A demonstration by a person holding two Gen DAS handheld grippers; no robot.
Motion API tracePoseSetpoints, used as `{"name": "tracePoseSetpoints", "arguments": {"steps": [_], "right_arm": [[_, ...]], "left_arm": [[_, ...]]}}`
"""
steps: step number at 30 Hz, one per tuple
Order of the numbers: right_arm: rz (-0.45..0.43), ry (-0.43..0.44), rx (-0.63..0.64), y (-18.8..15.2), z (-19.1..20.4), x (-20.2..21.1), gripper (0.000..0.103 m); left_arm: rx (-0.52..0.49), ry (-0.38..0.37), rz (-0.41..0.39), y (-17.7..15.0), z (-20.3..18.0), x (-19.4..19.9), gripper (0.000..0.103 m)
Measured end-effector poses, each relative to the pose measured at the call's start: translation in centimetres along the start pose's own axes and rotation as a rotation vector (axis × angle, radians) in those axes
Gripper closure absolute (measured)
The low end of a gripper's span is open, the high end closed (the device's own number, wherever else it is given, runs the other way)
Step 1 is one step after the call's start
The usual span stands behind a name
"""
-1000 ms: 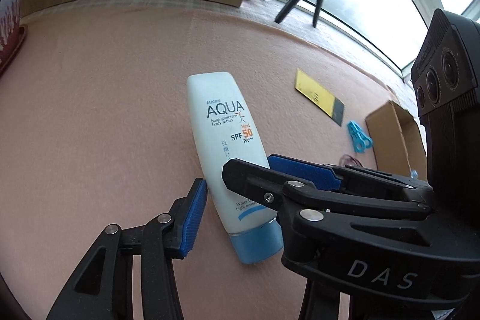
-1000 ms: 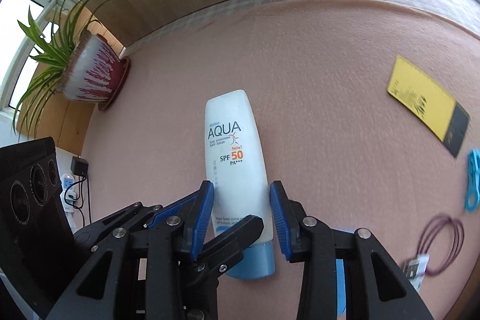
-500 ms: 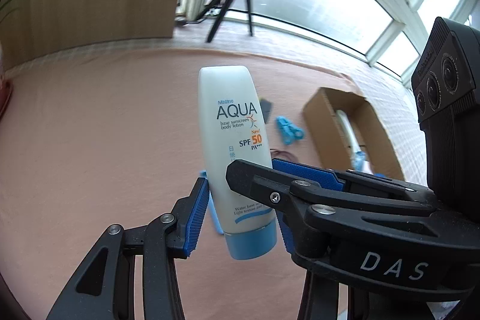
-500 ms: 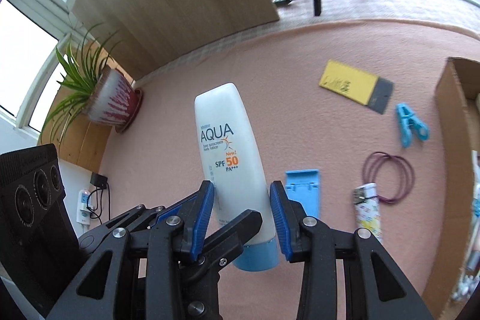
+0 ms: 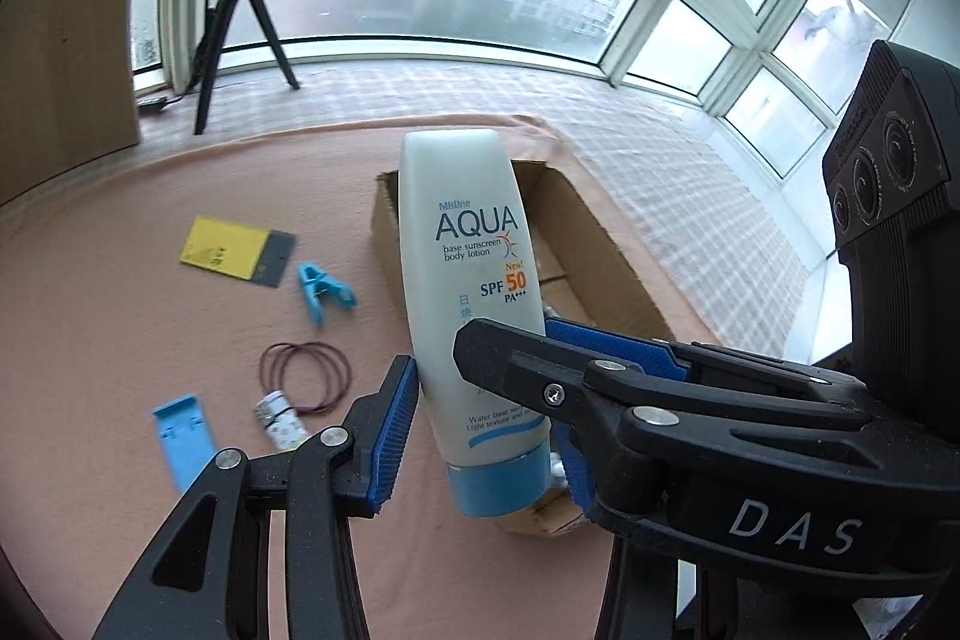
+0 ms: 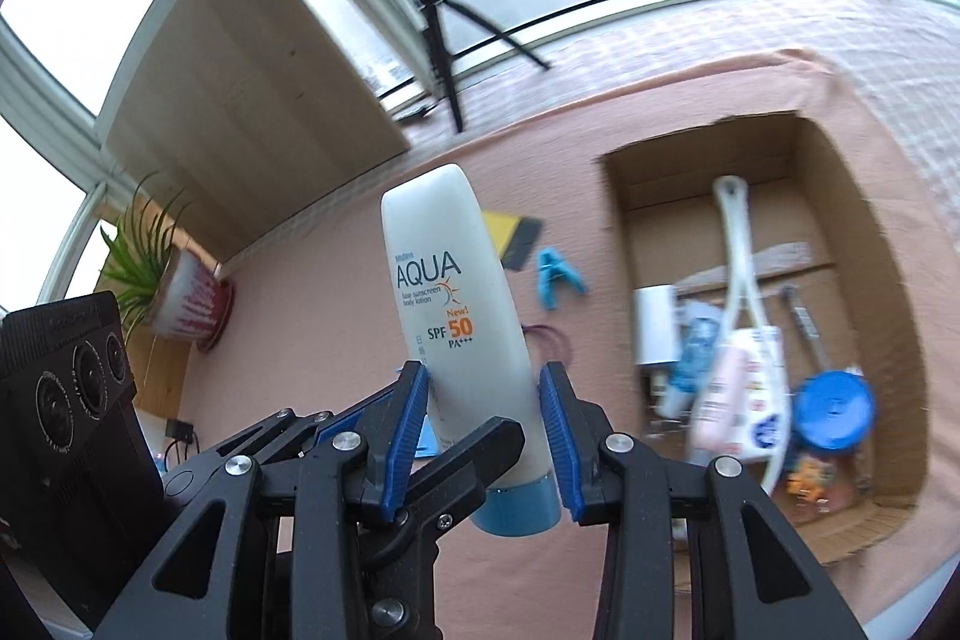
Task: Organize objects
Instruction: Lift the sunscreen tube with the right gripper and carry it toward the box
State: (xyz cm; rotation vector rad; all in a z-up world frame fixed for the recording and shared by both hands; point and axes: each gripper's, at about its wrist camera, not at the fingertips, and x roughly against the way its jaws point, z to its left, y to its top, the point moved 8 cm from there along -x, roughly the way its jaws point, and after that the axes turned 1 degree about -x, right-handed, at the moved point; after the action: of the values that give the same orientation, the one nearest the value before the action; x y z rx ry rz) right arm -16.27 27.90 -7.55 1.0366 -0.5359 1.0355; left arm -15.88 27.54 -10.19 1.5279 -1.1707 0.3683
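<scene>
One white sunscreen tube [image 6: 462,316] with a light-blue cap is clamped between the ribbed blue pads of the right gripper [image 6: 485,436] and also pinched by the left gripper [image 5: 480,418], cap end down, raised above the pink felt-like cloth [image 5: 108,340]. One open cardboard box [image 6: 852,196], holding several bottles and a blue-lidded jar, is seen beyond. On the cloth are laid one blue clothespin [image 5: 324,289], one yellow card [image 5: 225,253], one flat blue plastic piece [image 5: 183,439] and thin purple bands [image 5: 305,376].

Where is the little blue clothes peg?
In the left wrist view, the small blue plastic clothes peg lies on the pink cloth, between the yellow card and the open cardboard box.
</scene>
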Motion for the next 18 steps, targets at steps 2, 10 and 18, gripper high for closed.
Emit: {"name": "tracePoseSetpoints", "arguments": {"steps": [2,10,18], "right_arm": [[-0.016,-0.02,-0.016,0.3,-1.6,1.0,0.067],[-0.054,-0.068,-0.083,1.2,-8.0,3.7,0.067],[-0.047,-0.083,-0.121,1.4,-11.5,4.0,0.067]], "left_arm": [[-0.021,-0.019,0.006,0.2,-2.1,-0.9,0.056],[-0.071,-0.061,0.043,0.8,-7.8,-4.7,0.056],[-0.085,-0.068,0.07,0.9,-9.2,-7.2,0.056]]}}
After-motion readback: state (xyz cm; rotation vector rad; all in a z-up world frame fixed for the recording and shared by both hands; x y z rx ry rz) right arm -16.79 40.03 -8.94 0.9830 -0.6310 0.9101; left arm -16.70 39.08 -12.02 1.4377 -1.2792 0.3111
